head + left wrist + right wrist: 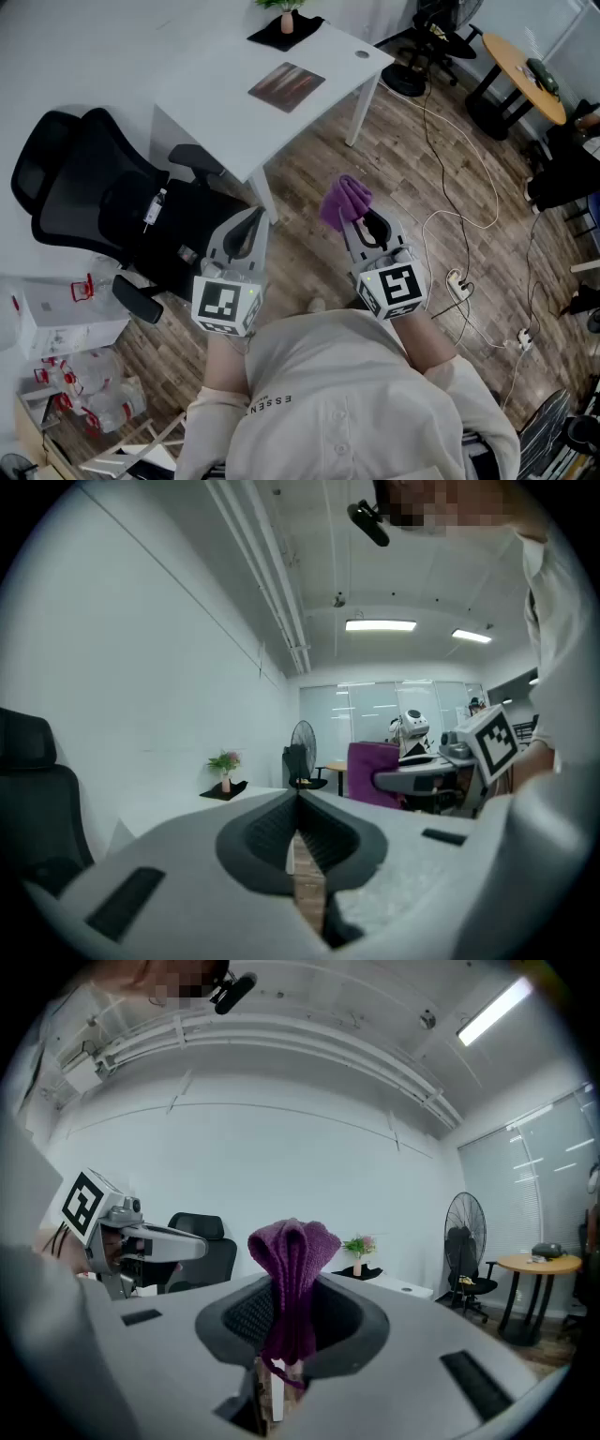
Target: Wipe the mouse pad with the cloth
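Observation:
The mouse pad (pixel 286 86), a brownish rectangle, lies on the white desk (pixel 225 112) well ahead of me. Both grippers hang in the air above the wooden floor, short of the desk. My right gripper (pixel 354 223) is shut on a purple cloth (pixel 344 200), which bunches up above its jaws; in the right gripper view the cloth (pixel 292 1260) stands between the jaws of my right gripper (pixel 286 1335). My left gripper (pixel 254 223) is shut with nothing in it, its jaws meeting edge to edge in the left gripper view (pixel 298 808).
A black office chair (pixel 103 206) stands left of the desk corner. A small plant on a black mat (pixel 286 28) sits at the desk's far end. Cables and a power strip (pixel 457 281) lie on the floor to the right. A round wooden table (pixel 525 61) is at far right.

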Motion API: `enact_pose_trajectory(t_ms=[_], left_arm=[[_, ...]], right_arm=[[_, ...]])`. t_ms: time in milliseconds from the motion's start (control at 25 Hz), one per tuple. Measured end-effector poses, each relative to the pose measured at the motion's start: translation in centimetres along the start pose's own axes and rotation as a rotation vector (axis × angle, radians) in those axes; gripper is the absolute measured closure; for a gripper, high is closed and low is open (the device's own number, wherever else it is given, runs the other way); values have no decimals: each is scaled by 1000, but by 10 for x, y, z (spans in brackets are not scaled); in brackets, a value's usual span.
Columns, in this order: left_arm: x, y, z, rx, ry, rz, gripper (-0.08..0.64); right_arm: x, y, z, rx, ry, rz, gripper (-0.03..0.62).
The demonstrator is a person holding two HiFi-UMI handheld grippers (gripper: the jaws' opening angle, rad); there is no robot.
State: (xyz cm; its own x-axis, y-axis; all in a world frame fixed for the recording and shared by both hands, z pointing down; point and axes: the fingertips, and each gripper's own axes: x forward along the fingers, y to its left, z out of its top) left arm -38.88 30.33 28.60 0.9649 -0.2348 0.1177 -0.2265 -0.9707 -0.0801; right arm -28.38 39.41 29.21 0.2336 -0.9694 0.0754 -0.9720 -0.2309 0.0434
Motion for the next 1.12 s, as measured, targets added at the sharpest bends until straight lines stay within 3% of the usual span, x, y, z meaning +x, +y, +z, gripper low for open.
enact_pose_trajectory(t_ms=[680,960,1120], left_arm=[[45,2,-5,-26,8,-8,558],[103,0,-6,-41,11,14,558],[151,2,-7,-46,35,54,558]], right_arm=[[22,-45,-12,45,36,-32,500],[47,-95,-17,42,43,-14,500],[79,-139,-24,51,56,37,500]])
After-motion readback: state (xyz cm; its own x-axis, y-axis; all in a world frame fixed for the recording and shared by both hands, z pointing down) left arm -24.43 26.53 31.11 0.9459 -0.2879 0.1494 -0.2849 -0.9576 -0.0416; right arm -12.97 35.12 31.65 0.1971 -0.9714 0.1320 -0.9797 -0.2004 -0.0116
